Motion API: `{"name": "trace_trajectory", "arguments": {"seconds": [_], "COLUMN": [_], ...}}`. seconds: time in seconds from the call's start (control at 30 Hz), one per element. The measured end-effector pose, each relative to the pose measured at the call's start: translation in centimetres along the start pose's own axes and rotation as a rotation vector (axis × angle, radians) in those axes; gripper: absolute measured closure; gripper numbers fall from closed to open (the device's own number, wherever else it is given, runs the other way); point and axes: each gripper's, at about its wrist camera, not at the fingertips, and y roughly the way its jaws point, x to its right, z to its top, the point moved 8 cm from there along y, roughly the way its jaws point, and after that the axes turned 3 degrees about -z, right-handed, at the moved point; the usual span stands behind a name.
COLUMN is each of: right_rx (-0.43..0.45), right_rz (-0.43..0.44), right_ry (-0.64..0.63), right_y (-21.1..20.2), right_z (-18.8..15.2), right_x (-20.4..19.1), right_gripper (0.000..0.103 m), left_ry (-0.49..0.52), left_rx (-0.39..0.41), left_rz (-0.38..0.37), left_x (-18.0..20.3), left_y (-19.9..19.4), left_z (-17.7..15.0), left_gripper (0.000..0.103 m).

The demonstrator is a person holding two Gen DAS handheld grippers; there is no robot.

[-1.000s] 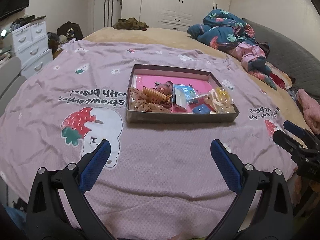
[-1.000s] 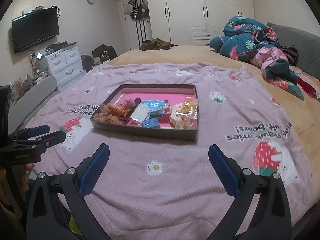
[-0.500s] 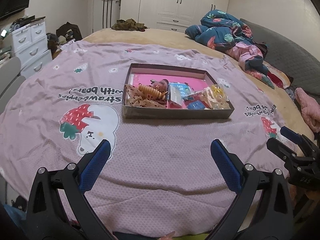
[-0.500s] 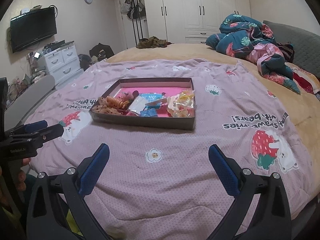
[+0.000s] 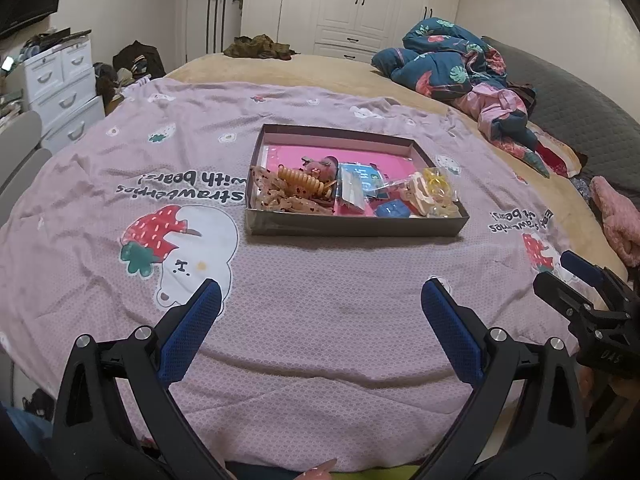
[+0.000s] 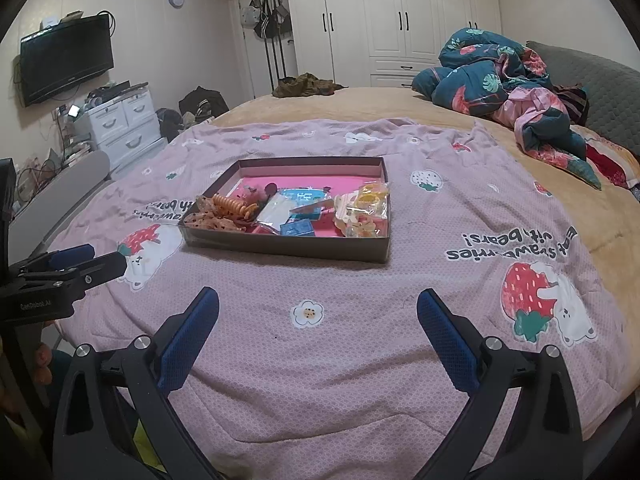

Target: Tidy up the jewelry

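A shallow brown box with a pink floor lies on the purple blanket, also in the right wrist view. It holds an orange spiral hair tie, spotted fabric scrunchies, blue packets, clear bags and yellow rings. My left gripper is open and empty, well short of the box. My right gripper is open and empty, near the blanket's front edge; it also shows at the right of the left wrist view.
The purple strawberry-bear blanket covers a tan bed. A heap of blue and pink bedding lies at the back right. White drawers and a wall TV stand at the left. Wardrobes line the far wall.
Both grippers have drawn back and risen a little, so the box looks farther away. Both stay open and empty. Nothing in the box has moved.
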Motion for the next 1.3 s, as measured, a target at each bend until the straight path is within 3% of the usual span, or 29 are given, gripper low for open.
{"name": "trace_trajectory", "arguments": {"seconds": [1.3], "right_rx": [-0.010], "right_rz": [0.001], "right_ry": [-0.004], "right_y": [0.19], "right_z": [0.02], "right_x": [-0.23], "right_gripper": [0.004], "left_ry": [-0.004], "left_rx": [-0.003], "left_rz": [0.006], "left_x": [-0.30], "left_y": [-0.07], "left_z": [-0.05], "left_gripper": [0.009]}}
